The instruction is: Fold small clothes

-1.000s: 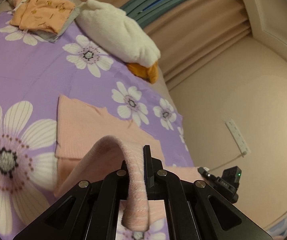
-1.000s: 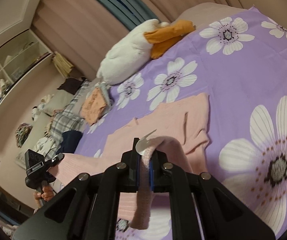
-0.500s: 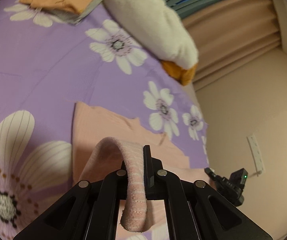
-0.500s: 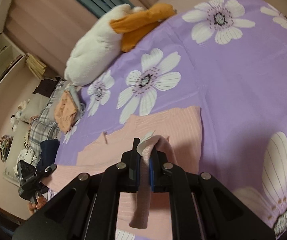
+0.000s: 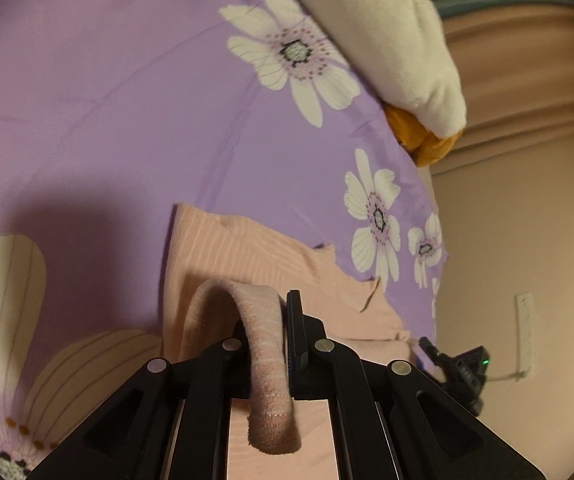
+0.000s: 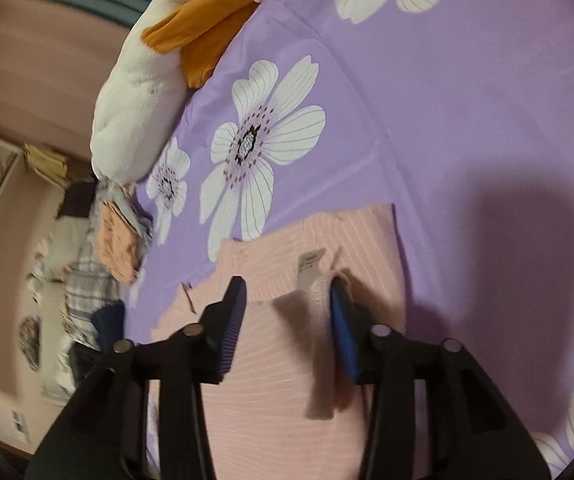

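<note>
Looking along your left gripper (image 5: 283,344), you see its fingers clamped on a fold of the pale pink striped knit garment (image 5: 247,248), a loop of cloth arching up over the tips and a cuff-like end hanging down between the black arms. The rest of the garment lies flat on the purple bedsheet printed with white daisies (image 5: 127,120). Only this view shows the beige wall with a white socket strip (image 5: 525,332), and the other black gripper low at the right edge.

Your right gripper (image 6: 287,300) tells a different story: its blue-padded fingers (image 6: 233,320) stand wide apart, holding nothing. Between them the garment (image 6: 271,392) lies on the sheet (image 6: 467,100), a white care label (image 6: 309,266) showing; a raised fold of it sits against the inner face of the right-hand finger.

Both views catch the white plush pillow with an orange part (image 6: 135,96), at the bed's far edge. The right view alone shows, blurred, a folded orange cloth (image 6: 117,248) and plaid fabric (image 6: 83,280).
</note>
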A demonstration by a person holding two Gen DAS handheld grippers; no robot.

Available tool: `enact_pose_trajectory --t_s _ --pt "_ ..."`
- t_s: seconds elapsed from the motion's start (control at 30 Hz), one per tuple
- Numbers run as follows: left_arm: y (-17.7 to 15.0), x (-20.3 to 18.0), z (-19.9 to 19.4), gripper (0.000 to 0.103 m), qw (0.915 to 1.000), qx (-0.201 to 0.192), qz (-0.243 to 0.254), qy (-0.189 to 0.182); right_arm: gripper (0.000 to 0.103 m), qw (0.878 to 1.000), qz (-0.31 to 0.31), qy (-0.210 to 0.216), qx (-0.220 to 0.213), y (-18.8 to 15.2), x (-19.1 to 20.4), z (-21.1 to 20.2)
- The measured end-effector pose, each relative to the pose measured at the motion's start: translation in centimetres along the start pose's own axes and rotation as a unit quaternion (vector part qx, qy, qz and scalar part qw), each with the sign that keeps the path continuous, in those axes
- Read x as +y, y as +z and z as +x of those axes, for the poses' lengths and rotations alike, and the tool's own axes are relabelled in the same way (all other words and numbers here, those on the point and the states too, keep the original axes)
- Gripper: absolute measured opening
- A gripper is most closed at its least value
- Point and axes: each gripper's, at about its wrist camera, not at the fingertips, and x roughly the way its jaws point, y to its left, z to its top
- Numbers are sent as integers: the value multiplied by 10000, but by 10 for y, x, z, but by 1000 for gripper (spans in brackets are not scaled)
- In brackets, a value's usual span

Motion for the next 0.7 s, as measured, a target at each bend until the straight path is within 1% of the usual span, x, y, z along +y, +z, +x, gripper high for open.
enact_pose_trajectory --t_s 0.07,0.17,0.23,0.3,0.37,0.4,0.47,0.5,0.53,0.57,0.63,0.7 --pt "8 8 5 0 9993 138 -327 -64 45 9999 137 37 -60 7 -2 2" --pt "17 15 9 0 9979 234 -600 -56 48 9992 335 65 -195 19 -7 4" --pt "22 17 13 0 9970 342 -695 -71 48 9988 431 89 -222 25 -9 7" --pt "27 19 18 0 9956 475 -809 -23 48 9985 486 -20 -250 30 -13 9" --pt "30 20 22 0 9939 591 -933 34 48 9985 460 -83 -281 31 -12 8" --pt "29 20 22 2 9935 615 -957 103 48 9988 379 -67 -316 30 -9 4" --pt "25 17 21 15 9941 665 -835 186 48 9992 118 33 -374 25 0 -5" --pt "23 16 18 18 9948 647 -760 187 49 9992 -75 94 -387 21 5 -12" --pt "22 15 14 30 9954 611 -708 186 50 9992 -174 130 -343 17 9 -17" --pt "20 15 9 49 9961 547 -672 162 50 9992 -275 172 -228 10 12 -23" --pt "19 15 0 65 9968 432 -679 -2 50 9990 -377 202 -152 2 14 -29" --pt "17 13 -10 65 9976 329 -608 -69 50 9986 -464 248 -57 -7 13 -35"
